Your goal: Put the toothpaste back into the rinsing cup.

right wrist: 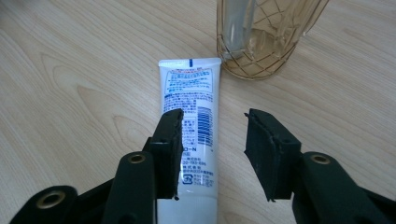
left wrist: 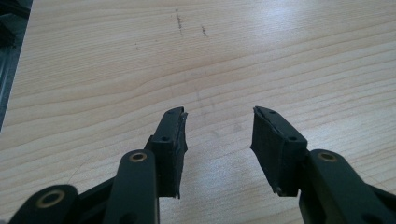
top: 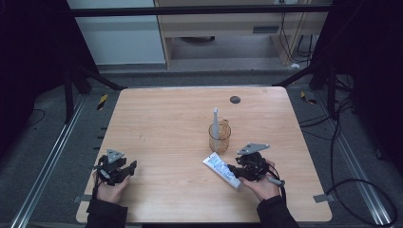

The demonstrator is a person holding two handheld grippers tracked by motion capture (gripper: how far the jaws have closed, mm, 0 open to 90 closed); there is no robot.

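A white toothpaste tube (top: 221, 170) lies flat on the wooden table (top: 166, 118), its crimped end toward an amber glass cup (top: 219, 137). A pale toothbrush (top: 215, 122) stands upright in the cup. My right gripper (top: 234, 170) is open just above the tube; in the right gripper view the tube (right wrist: 190, 116) runs partly under the left jaw and the cup (right wrist: 264, 35) stands just beyond. My left gripper (top: 129, 167) is open near the table's front left, and in the left gripper view (left wrist: 217, 135) only bare wood lies between its jaws.
A small dark round mark (top: 235, 99) sits near the table's far edge. Metal rails run along both sides of the table, and cables lie on the floor to the right. Dark frame struts stand at the far corners.
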